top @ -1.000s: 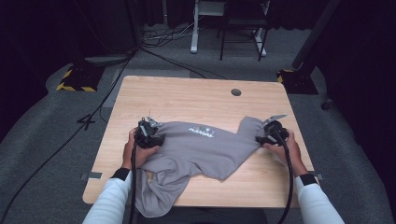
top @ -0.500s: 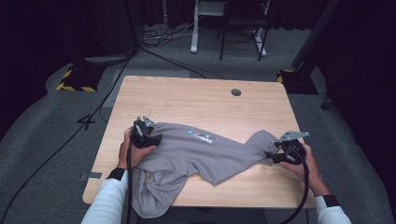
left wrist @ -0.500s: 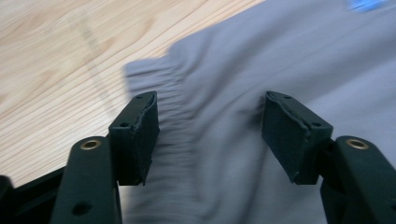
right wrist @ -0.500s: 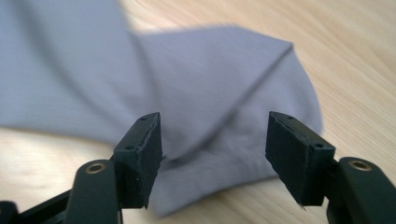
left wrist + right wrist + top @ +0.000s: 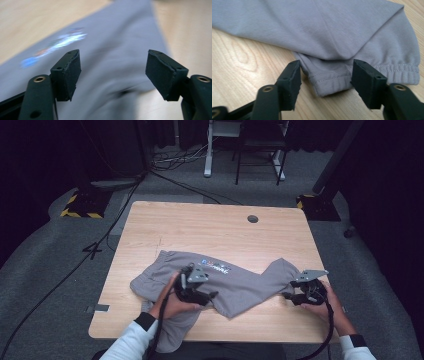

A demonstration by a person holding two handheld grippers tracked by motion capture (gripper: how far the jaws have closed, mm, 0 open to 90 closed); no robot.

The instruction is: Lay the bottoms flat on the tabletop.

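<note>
Sliding in over the middle of the grey sweatpants [image 5: 235, 287], the left gripper [image 5: 212, 296] now sits well right of the waistband corner it worked at a second ago. Its jaws have just been opening and stand wide in the left gripper view, with blurred grey cloth below them and nothing pinched between the pads [image 5: 71, 75]. The garment lies crumpled across the near half of the wooden table [image 5: 210, 227], printed logo [image 5: 216, 266] facing up, one part drooping over the near edge by the person's left sleeve [image 5: 131, 340].

The right gripper [image 5: 286, 295] has drawn out toward the table's right edge, and the cuffed leg end [image 5: 362, 67] has stretched out with it. Its jaws, having just closed a little, are parted on either side of a folded hem corner [image 5: 329, 82], pads not pressing on it.

My reading: the leg has been pulled straight and let go, and the left hand is heading for a new hold to flatten or fold the midsection.
</note>
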